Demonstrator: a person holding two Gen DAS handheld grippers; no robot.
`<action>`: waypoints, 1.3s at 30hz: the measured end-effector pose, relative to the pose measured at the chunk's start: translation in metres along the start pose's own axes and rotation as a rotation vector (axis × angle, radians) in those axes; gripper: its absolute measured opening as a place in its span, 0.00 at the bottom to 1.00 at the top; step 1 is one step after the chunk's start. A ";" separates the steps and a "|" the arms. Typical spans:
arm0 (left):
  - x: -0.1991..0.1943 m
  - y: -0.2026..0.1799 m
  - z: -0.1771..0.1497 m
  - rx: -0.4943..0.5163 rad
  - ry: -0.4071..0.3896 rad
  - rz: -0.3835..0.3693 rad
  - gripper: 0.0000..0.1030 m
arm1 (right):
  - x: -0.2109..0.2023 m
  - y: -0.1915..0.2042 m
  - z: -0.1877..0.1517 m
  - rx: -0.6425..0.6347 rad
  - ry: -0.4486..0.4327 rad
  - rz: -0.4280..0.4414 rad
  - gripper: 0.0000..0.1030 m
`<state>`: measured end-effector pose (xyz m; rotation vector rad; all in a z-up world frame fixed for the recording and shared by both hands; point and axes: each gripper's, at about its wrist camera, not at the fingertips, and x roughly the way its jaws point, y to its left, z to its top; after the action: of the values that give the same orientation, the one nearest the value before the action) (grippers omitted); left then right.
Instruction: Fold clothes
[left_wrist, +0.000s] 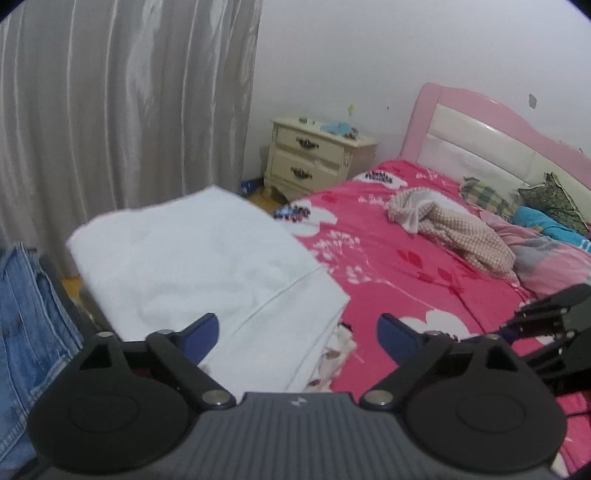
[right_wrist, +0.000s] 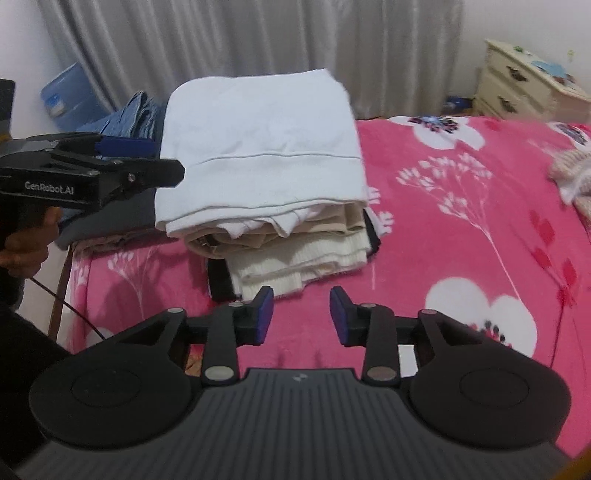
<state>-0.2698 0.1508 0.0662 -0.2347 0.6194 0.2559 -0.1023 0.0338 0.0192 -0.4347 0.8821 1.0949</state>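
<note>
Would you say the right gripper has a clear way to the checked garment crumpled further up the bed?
Probably yes: the right gripper is open and empty, and only bare pink bedspread shows around the checked garment, though it lies well off to the right.

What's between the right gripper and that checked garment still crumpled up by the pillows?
Nothing visible. From the right gripper, open over the bedspread, only bare pink cover leads to the crumpled checked garment. The folded stack sits off to the left side.
</note>
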 end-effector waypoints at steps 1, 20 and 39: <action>-0.002 -0.004 -0.001 -0.002 -0.006 0.005 0.97 | -0.001 0.000 -0.002 0.003 -0.008 -0.012 0.41; 0.014 -0.035 -0.006 -0.019 0.046 0.232 1.00 | -0.007 0.007 -0.013 0.073 -0.116 -0.108 0.84; 0.037 -0.005 -0.021 -0.241 0.191 0.370 1.00 | 0.013 0.036 -0.008 0.090 -0.085 -0.089 0.94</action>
<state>-0.2506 0.1459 0.0287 -0.3797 0.8212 0.6729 -0.1358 0.0506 0.0080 -0.3475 0.8262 0.9808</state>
